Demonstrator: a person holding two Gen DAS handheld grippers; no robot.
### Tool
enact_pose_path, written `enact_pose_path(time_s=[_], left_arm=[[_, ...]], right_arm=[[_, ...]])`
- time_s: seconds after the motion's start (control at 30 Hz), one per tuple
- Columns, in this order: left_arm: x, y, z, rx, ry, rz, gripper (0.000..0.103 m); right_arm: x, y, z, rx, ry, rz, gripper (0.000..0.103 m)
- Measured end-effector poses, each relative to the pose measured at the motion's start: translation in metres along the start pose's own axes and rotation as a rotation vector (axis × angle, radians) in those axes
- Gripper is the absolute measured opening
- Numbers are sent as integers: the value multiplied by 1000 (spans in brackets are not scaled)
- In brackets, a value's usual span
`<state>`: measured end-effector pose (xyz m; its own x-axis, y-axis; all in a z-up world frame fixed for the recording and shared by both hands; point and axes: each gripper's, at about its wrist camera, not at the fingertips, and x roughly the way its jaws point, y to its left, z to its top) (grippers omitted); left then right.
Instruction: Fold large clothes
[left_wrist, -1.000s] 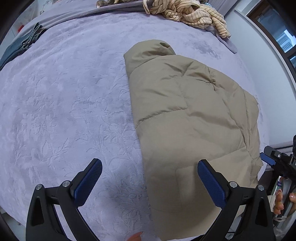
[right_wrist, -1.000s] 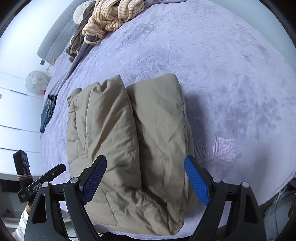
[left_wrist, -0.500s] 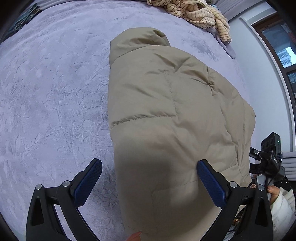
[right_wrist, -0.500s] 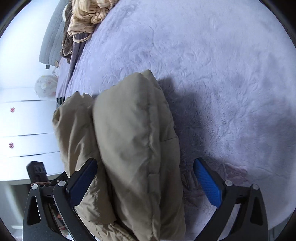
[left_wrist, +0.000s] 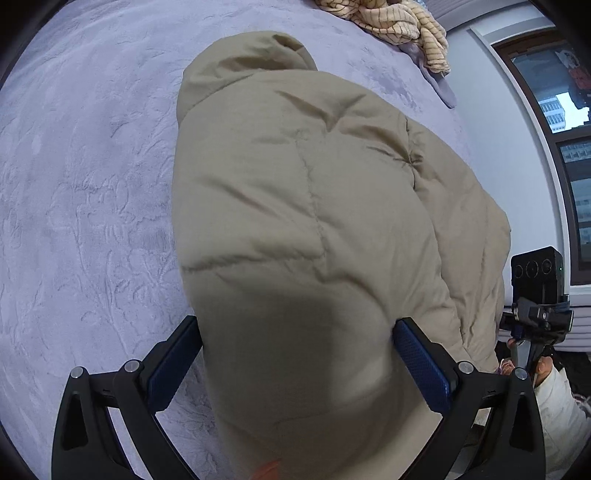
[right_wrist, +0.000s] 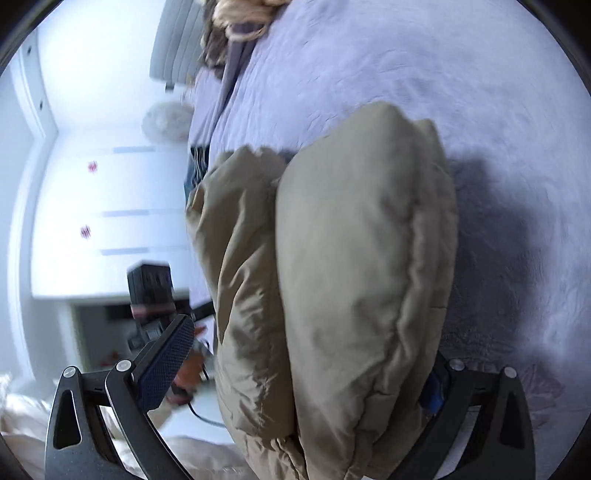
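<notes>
On a lavender embossed bedspread (left_wrist: 85, 206), a folded beige puffer jacket (left_wrist: 314, 221) lies in thick padded layers, its near end bulging up between the fingers of both handheld grippers. The left gripper (left_wrist: 297, 363) has its blue-padded fingers (left_wrist: 421, 369) spread wide on either side of the jacket's near end, the pads at the fabric's flanks; whether they press it cannot be told. The right gripper (right_wrist: 303, 380) is likewise spread around the bundle, one blue pad (right_wrist: 166, 363) standing clear of the cloth to the left and the other mostly hidden behind the jacket's folds. In the right wrist view, the jacket (right_wrist: 354, 266) shows two stacked rolls. Beyond it, a striped cream garment (left_wrist: 399, 26) lies crumpled at the far edge of the bed, near a dark-framed window (left_wrist: 554, 122).
</notes>
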<state>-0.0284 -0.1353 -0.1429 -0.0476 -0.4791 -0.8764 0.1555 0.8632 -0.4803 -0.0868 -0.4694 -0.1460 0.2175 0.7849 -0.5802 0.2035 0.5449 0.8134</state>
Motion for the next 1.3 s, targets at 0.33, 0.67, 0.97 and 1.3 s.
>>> enact_pose_path(time_s=[0.33,0.67,0.97,1.3], left_arm=[[23,37,23,-23,80,-202,103],[69,43,24,-180,123,-361,103],[46,-18,27,-10,20,-57,96],[21,-49,16,80,-59,28,81]], right_arm=[[42,-6,14,-34,128,-307,103],[68,-30,26,39,158,-118,103],[68,-32,20,107,144,-135,101],[57,-20,12,110,109,-74,54]])
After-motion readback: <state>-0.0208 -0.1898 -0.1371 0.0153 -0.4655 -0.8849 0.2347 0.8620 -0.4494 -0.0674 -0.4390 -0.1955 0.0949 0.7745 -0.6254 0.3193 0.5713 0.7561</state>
